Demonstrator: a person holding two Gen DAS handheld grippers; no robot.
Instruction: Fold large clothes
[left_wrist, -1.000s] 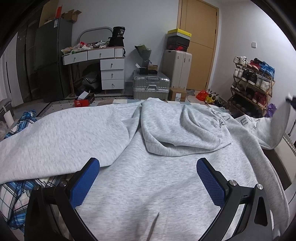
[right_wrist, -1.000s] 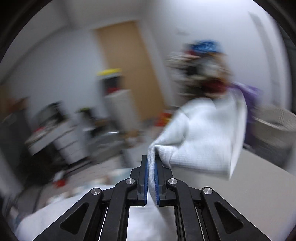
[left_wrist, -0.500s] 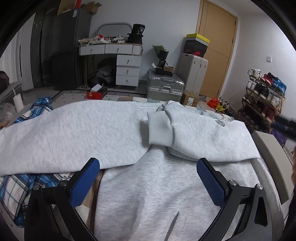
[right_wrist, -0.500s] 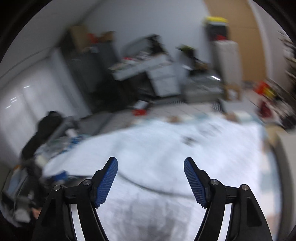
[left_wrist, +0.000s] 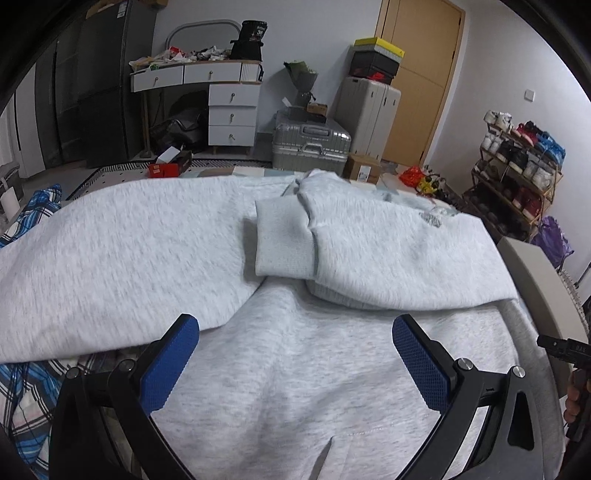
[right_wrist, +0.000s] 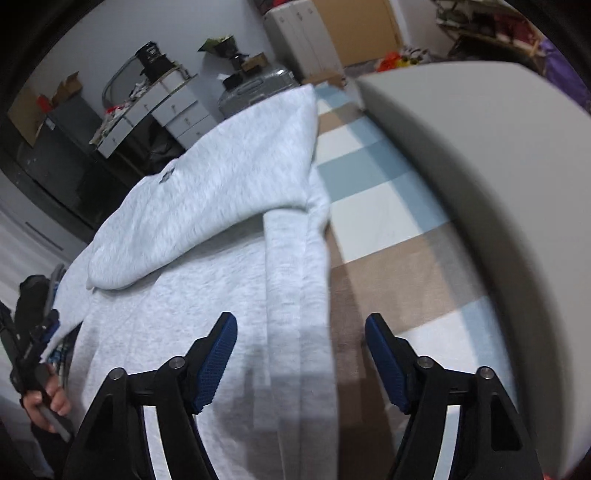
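A light grey sweatshirt (left_wrist: 295, 369) lies spread flat on the bed. Its right sleeve (left_wrist: 388, 254) is folded across the chest, with the ribbed cuff (left_wrist: 284, 240) near the middle. The other sleeve (left_wrist: 110, 258) stretches out to the left. My left gripper (left_wrist: 293, 363) hovers open over the lower body of the garment, with nothing between its fingers. My right gripper (right_wrist: 301, 356) points down over the sweatshirt's right side edge (right_wrist: 299, 295). Its jaws are closing, the folded edge lies below the gap, and the pads do not press on it.
A grey padded bed frame (right_wrist: 480, 177) rises just right of the garment, past a strip of checked sheet (right_wrist: 369, 206). Blue plaid cloth (left_wrist: 22, 387) lies at the left. Beyond the bed stand a suitcase (left_wrist: 310, 144), a white dresser (left_wrist: 229, 107) and a shoe rack (left_wrist: 517, 166).
My right gripper let go of the sleeve cuff, opened, and swung down to the garment's right edge. The sleeve now lies folded across the chest. My left gripper crept slightly forward and down.
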